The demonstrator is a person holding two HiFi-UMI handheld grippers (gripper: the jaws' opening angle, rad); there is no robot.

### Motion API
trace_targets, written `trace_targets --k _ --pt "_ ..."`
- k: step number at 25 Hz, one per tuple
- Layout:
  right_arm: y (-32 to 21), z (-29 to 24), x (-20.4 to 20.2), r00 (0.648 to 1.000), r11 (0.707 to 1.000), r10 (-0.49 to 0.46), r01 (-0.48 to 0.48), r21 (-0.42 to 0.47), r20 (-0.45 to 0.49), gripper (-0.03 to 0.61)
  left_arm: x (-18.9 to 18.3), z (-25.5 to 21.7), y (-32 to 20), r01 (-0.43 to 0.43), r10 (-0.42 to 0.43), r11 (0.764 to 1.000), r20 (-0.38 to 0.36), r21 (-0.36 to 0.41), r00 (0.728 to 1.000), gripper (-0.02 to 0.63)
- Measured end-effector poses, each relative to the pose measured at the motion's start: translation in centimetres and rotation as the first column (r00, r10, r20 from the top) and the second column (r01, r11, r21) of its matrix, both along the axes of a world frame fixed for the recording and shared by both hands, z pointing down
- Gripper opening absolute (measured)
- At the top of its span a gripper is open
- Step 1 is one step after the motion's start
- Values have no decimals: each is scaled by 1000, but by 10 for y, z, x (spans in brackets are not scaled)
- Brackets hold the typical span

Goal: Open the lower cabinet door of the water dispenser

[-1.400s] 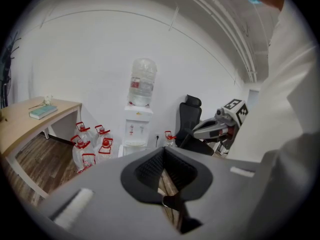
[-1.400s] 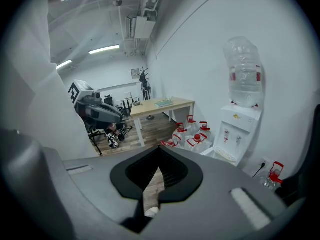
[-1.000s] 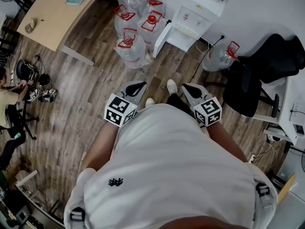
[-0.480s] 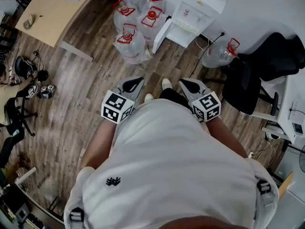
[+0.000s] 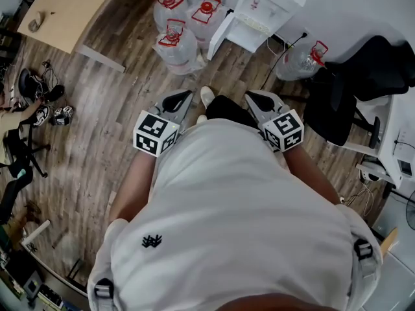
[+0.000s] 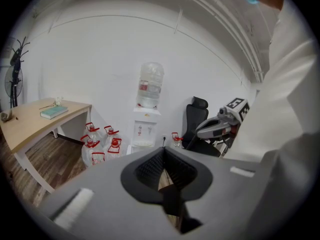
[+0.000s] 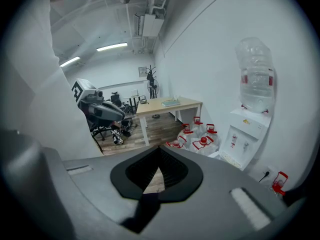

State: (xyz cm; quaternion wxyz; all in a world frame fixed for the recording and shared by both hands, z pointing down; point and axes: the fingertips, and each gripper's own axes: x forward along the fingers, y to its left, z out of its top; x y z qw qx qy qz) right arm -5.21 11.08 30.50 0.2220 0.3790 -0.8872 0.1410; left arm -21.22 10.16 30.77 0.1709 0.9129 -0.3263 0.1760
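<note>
Jaws: left gripper point(image 5: 176, 101) & right gripper point(image 5: 258, 99) both clenched, tips together, nothing btwn them, held low in front of person's torso, aimed toward water dispenser point(image 5: 258, 15) but well apart from it. Dispenser: white, against wall, inverted clear bottle point(image 6: 150, 84) w/ red label on top, fill level not readable; lower cabinet door point(image 5: 241, 43) sits below the taps, untouched. Floor stock: four clear jugs point(image 5: 178, 37) w/ red caps & handles, clustered just beside dispenser at head view's left, plus one more jug point(image 5: 299, 60) on its other side, next to black chair point(image 5: 350, 89); contents can't be told.
</note>
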Motion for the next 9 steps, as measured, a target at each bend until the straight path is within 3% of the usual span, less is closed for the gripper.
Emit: trace_targets --k 9 --pt "-5 -1 -18 999 999 -49 49 4 -3 2 -7 5 1 25 -25 1000 -11 -17 1000 55"
